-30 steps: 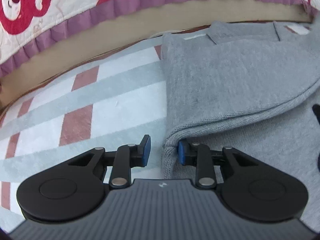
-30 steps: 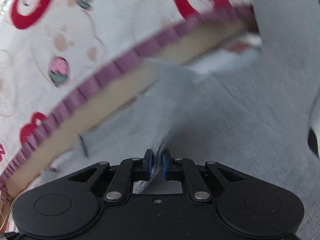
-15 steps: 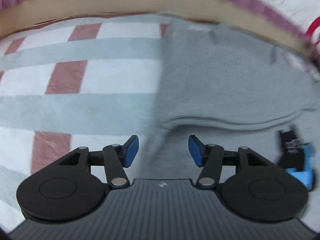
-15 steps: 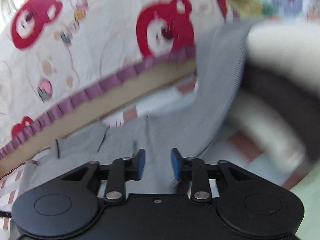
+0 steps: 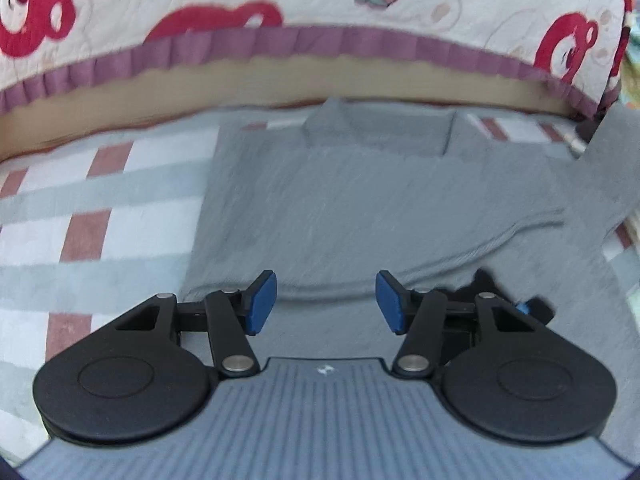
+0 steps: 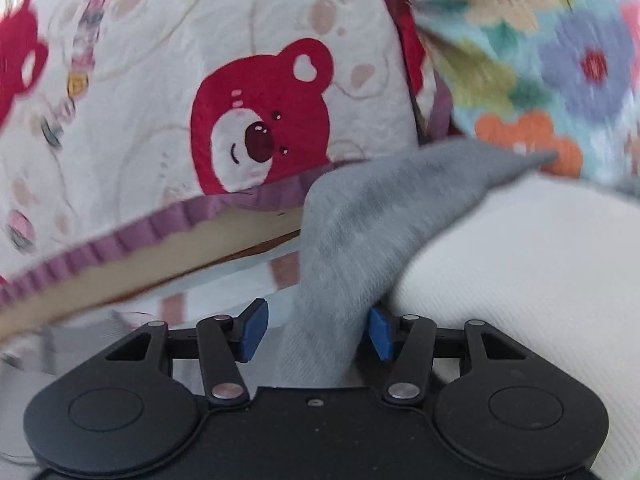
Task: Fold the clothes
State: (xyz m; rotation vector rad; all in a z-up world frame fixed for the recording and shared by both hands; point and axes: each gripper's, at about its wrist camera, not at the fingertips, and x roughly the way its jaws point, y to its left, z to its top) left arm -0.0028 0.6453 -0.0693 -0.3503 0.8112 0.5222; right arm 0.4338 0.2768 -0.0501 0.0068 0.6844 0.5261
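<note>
A grey sweater (image 5: 360,208) lies flat on a checked mat (image 5: 100,208), collar toward the far side, with one side folded over its body. My left gripper (image 5: 326,303) hovers open above the near hem with nothing between its blue pads. In the right wrist view a grey sleeve (image 6: 360,240) runs up from between the fingers toward the right. The right gripper (image 6: 316,334) is opening its jaws. The sleeve brushes the right pad (image 6: 380,334) and stands apart from the left one. That sleeve also shows lifted at the right edge of the left wrist view, sleeve (image 5: 612,160).
A white quilt with red bears and a purple frill (image 5: 320,44) hangs along the far side of the mat. A flowered blanket (image 6: 560,60) and a white ribbed fabric mass (image 6: 520,300) lie to the right, under the sleeve. A black-and-blue part (image 5: 532,306) shows behind my left gripper's right finger.
Both grippers went from shut on grey cloth to open. The left one let go of the folded edge and rose back. The right one swung right with the sleeve.
</note>
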